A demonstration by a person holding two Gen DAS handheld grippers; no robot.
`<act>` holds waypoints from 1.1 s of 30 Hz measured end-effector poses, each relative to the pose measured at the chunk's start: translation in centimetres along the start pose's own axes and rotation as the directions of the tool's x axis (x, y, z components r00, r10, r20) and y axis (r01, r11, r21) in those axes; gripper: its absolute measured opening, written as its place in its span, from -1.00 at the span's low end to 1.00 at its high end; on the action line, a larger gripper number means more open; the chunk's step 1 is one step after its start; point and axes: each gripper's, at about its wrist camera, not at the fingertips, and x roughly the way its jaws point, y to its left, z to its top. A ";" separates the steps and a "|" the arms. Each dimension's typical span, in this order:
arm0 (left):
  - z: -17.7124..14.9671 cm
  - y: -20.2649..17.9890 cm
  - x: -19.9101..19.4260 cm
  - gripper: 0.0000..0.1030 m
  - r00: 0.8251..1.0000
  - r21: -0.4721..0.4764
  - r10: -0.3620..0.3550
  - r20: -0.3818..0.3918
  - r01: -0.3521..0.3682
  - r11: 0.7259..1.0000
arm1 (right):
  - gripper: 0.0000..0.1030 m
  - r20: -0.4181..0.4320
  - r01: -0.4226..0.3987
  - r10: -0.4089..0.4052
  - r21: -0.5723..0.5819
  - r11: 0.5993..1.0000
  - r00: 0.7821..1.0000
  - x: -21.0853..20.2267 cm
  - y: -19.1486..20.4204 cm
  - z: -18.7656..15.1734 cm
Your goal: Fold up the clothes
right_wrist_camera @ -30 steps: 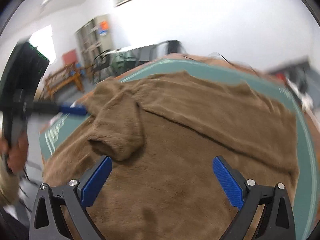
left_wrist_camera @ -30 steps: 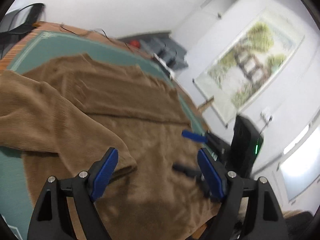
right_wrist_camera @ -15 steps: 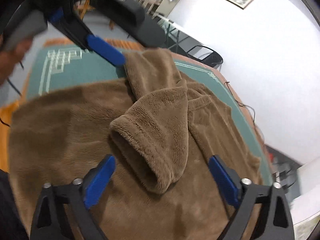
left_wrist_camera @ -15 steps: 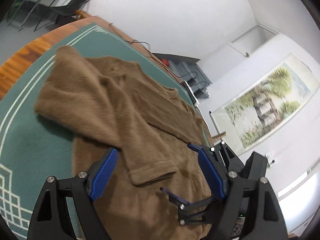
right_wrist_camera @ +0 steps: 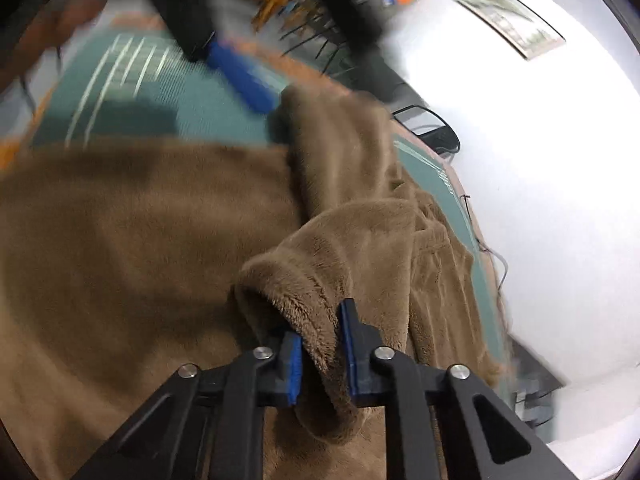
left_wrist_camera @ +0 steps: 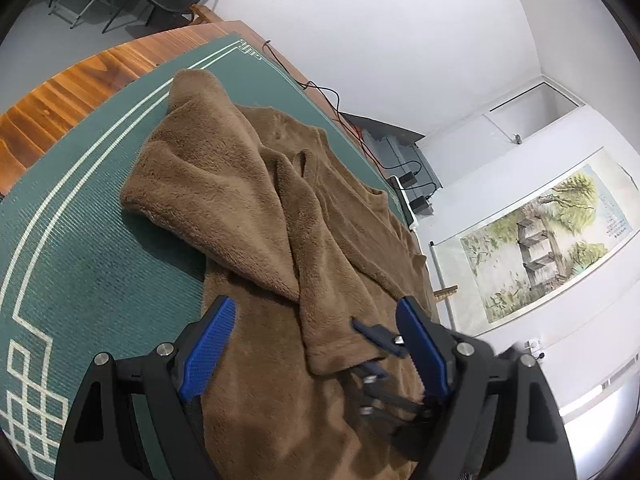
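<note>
A brown fleece sweater (left_wrist_camera: 280, 240) lies spread on a green mat (left_wrist_camera: 80, 240) that covers a wooden table (left_wrist_camera: 80, 80), filling the centre of the left wrist view. One sleeve (left_wrist_camera: 224, 200) is folded across the body, its cuff (right_wrist_camera: 304, 308) low in the middle of the right wrist view. The right gripper (right_wrist_camera: 320, 356) is clenched on that cuff, fleece pinched between its blue pads. The left gripper (left_wrist_camera: 316, 344) stands released at the lower centre, jaws wide over the sweater's body, pinching nothing.
</note>
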 end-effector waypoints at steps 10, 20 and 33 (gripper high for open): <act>0.7 -0.5 2.1 0.66 1.000 0.011 0.015 -0.026 -0.015 1.000 | -0.68 0.133 -0.221 0.205 0.834 0.506 0.970 0.6 -18.2 -12.9; 1.2 -2.0 5.4 0.66 0.996 0.038 0.033 -0.086 -0.030 0.999 | 0.85 0.316 -0.408 0.338 0.878 0.250 0.887 2.5 -18.7 -18.7; 0.6 0.0 4.9 0.66 0.995 0.000 0.026 -0.098 -0.026 1.000 | 0.85 0.432 -0.524 0.476 0.848 0.074 0.766 7.3 -18.2 -14.6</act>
